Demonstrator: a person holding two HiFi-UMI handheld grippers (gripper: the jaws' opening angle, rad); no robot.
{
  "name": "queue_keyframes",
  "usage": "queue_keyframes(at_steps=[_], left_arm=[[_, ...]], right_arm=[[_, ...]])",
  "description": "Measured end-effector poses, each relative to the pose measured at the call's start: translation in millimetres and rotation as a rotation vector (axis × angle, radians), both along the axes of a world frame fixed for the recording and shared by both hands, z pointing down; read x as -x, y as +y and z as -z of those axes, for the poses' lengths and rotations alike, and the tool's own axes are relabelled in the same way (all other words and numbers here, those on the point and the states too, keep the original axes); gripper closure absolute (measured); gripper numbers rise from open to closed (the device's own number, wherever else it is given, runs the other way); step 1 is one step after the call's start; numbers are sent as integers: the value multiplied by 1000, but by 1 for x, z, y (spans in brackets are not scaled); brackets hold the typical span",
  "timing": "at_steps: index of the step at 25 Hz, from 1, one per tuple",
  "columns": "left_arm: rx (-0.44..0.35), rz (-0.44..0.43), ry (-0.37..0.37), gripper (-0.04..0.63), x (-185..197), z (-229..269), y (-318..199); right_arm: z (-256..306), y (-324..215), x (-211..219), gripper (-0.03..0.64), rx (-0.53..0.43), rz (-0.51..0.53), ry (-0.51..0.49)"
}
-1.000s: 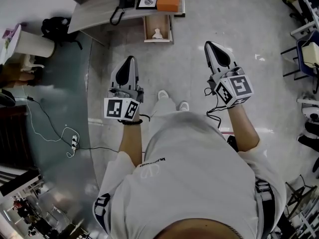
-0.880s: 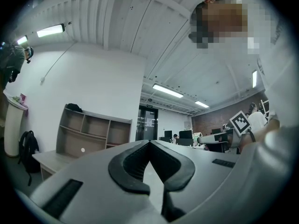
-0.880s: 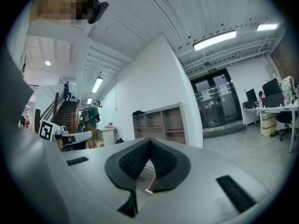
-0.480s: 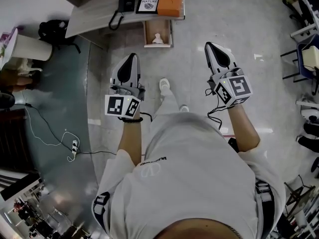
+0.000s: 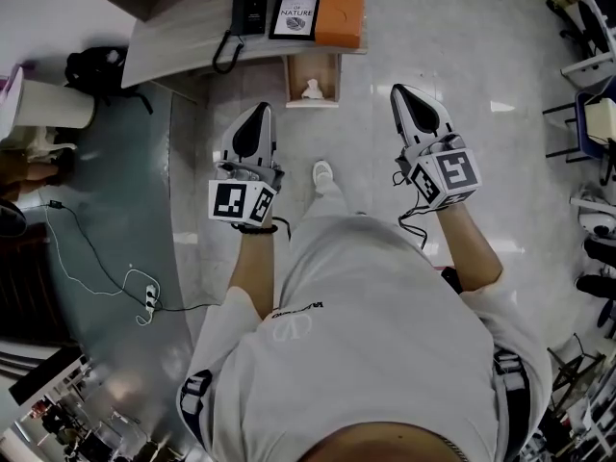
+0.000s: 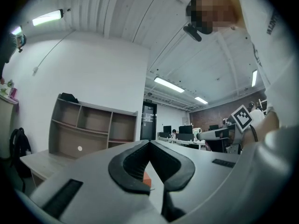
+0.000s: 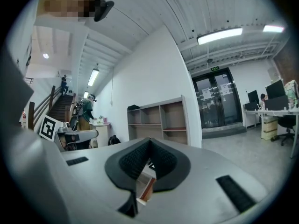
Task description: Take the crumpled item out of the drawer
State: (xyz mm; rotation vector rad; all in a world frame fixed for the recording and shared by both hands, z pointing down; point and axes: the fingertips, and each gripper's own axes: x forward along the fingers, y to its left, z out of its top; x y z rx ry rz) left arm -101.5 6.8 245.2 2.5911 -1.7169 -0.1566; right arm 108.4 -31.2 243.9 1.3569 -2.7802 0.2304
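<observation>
The wooden drawer (image 5: 313,62) stands pulled out from the desk (image 5: 183,41) at the top of the head view. A small white crumpled item (image 5: 311,89) lies inside it. My left gripper (image 5: 259,109) is held out in front of the person, below and left of the drawer and well short of it. Its jaws are shut with nothing between them (image 6: 150,142). My right gripper (image 5: 397,89) is level with the drawer, off to its right, also shut and holding nothing (image 7: 149,139). Neither gripper touches the drawer.
A black telephone (image 5: 247,10), a framed print (image 5: 294,15) and an orange box (image 5: 340,12) sit on the desk. A black bag (image 5: 96,65) and a white bin (image 5: 46,104) stand at the left; a cable with a power strip (image 5: 149,298) crosses the floor. Chairs (image 5: 592,114) line the right edge.
The person has stepped forward, so the desk and drawer sit lower and nearer in the head view. Both grippers stay shut and keep their pose.
</observation>
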Motion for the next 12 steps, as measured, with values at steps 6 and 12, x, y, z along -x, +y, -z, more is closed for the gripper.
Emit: queue_keyframes(at_steps=[6, 12], left_arm=[[55, -30, -13, 597, 32, -33, -52], [116, -86, 19, 597, 46, -74, -92]], right_arm=[[-18, -43, 42, 618, 10, 15, 46], [-46, -81, 80, 618, 25, 33, 137]])
